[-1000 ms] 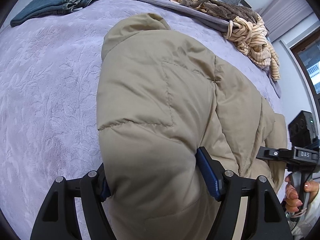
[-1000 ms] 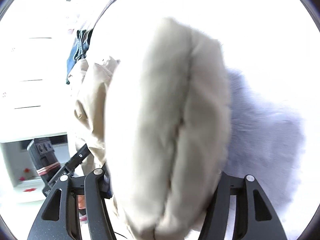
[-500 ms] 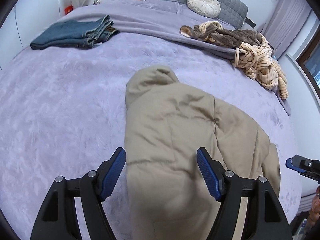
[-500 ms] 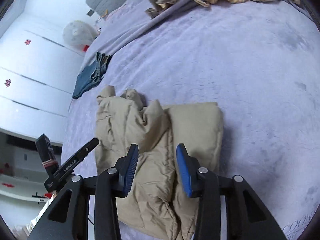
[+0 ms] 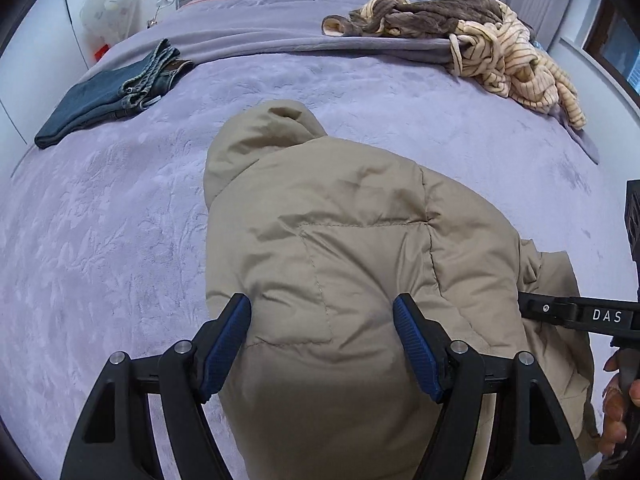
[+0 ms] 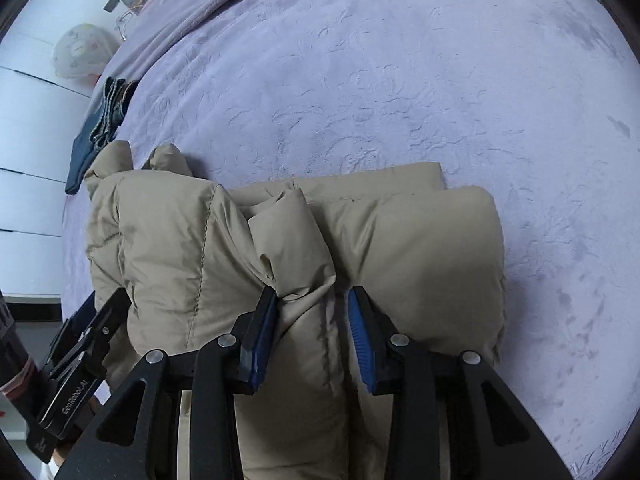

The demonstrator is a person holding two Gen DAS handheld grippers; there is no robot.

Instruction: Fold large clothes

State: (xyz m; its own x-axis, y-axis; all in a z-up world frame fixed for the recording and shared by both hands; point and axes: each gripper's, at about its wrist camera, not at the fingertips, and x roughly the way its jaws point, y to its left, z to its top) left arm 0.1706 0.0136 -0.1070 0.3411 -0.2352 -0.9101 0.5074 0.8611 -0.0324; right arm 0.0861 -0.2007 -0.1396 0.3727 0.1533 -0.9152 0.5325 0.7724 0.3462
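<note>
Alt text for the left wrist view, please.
A folded tan puffer jacket lies on a lilac bedspread, with the open left gripper over its near edge. Folded jeans lie far left, a striped clothing heap far right.

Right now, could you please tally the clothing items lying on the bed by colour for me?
Beige puffer jacket: 1
Blue jeans: 1
Brown garment: 1
Cream striped garment: 1
Total: 4, all on the purple bedspread.
</note>
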